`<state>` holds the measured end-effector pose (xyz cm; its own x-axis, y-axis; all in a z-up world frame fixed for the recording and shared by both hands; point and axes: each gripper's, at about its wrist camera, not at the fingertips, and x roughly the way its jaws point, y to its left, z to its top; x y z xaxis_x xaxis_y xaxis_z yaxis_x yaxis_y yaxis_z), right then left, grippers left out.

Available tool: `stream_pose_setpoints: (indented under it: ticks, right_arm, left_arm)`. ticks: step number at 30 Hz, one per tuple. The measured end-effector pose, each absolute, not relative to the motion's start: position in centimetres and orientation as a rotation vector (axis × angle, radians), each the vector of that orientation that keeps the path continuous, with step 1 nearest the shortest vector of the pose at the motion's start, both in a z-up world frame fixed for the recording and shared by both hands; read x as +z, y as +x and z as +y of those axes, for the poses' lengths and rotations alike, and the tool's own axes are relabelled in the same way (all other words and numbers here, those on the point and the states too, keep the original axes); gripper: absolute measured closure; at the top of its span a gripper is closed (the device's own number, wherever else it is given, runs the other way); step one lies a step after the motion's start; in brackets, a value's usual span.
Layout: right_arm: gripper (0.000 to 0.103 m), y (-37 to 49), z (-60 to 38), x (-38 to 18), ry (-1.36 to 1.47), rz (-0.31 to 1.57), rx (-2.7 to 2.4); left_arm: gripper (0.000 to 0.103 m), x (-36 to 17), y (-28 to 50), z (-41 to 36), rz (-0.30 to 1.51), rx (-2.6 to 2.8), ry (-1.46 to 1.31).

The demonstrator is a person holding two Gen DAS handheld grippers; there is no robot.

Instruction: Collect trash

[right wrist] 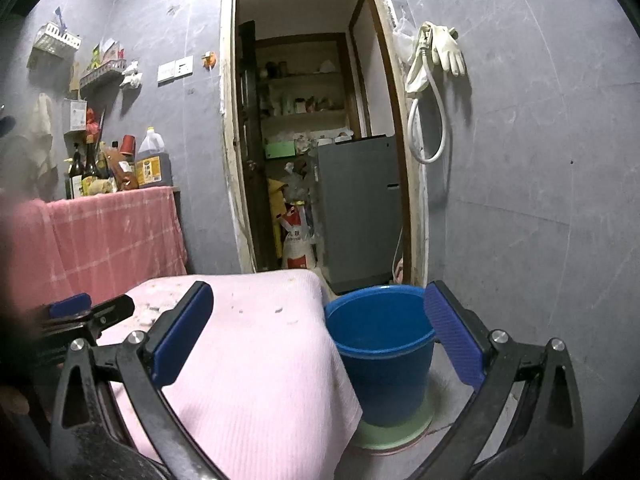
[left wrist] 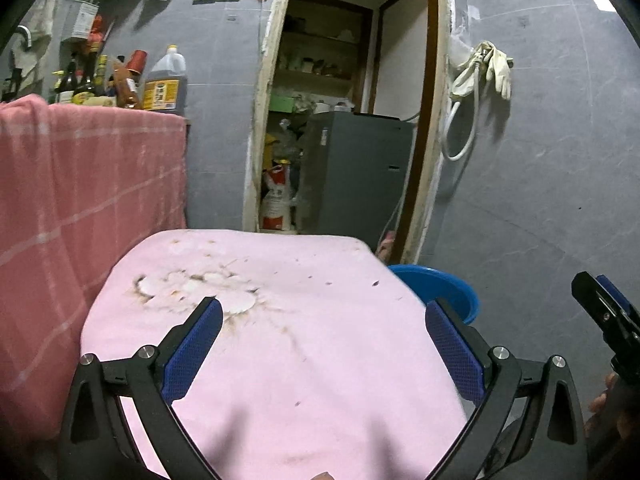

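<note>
A small table under a pink cloth [left wrist: 304, 344] carries pale flat scraps and dark crumbs [left wrist: 200, 288] at its far left; they also show in the right wrist view [right wrist: 160, 308]. A blue bucket [right wrist: 380, 344] stands on the floor right of the table, its rim visible in the left wrist view [left wrist: 436, 284]. My left gripper [left wrist: 324, 316] is open and empty above the cloth, just short of the scraps. My right gripper [right wrist: 320, 312] is open and empty, spanning the table's right edge and the bucket. Each gripper shows in the other's view, the right one [left wrist: 608, 316] and the left one [right wrist: 92, 312].
A counter draped in a red checked cloth [left wrist: 80, 208] with bottles [left wrist: 164, 84] stands at left. An open doorway [right wrist: 320, 160] ahead shows a grey appliance [right wrist: 360, 208], shelves and bags. A glove and hose [right wrist: 436, 60] hang on the grey wall at right.
</note>
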<state>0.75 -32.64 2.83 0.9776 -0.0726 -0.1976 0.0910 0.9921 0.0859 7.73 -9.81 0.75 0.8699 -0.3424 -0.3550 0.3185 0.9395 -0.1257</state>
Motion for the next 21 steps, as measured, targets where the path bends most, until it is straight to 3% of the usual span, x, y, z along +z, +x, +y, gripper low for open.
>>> stream_pose_setpoints:
  ticks: [21]
  right_arm:
    - [0.000, -0.5, -31.7, -1.1, 0.107, 0.242, -0.080]
  left_arm:
    - [0.003, -3.1, 5.0, -7.7, 0.358, -0.274, -0.052]
